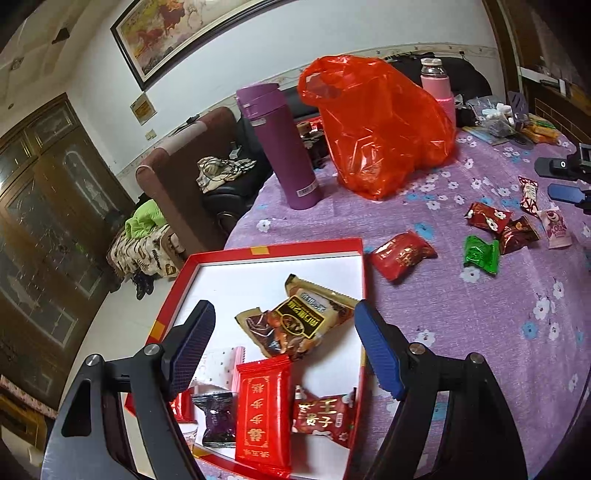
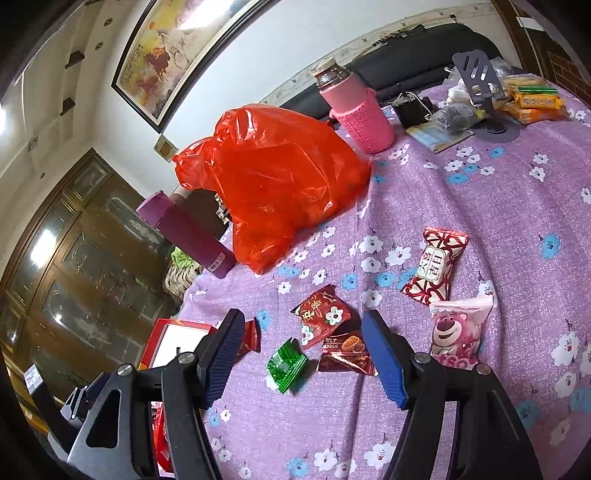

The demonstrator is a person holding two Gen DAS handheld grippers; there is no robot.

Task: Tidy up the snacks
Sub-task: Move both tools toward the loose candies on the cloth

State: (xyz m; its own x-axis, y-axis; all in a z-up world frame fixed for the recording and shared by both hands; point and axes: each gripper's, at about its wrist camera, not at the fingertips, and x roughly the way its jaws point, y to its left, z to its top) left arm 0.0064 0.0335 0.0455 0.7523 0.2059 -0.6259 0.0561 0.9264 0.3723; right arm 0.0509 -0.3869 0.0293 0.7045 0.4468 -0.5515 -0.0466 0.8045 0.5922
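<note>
Crinkly foil on the green candy [image 2: 286,365] could slide off my pads, or I could nip the brown wrapper [image 2: 345,356] touching it, since they bunch together mid-tablecloth [image 2: 480,192]. My right gripper [image 2: 301,363] hovers over them, jaws open. Left gripper [image 1: 284,354] gapes, empty, above the red box [image 1: 273,251] at the table's edge.

A family living room: a large framed horse painting [image 1: 162,33] hangs on the white wall above a brown upholstered sofa [image 1: 177,155] strewn with clothes, beside a dark wooden cabinet with glass doors [image 1: 40,206]. In front stands a desk under a purple floral tablecloth [image 2: 480,206], carrying a purple thermos flask [image 1: 280,147], a crumpled red plastic bag [image 2: 273,184] and scattered wrapped sweets [image 2: 325,317].
</note>
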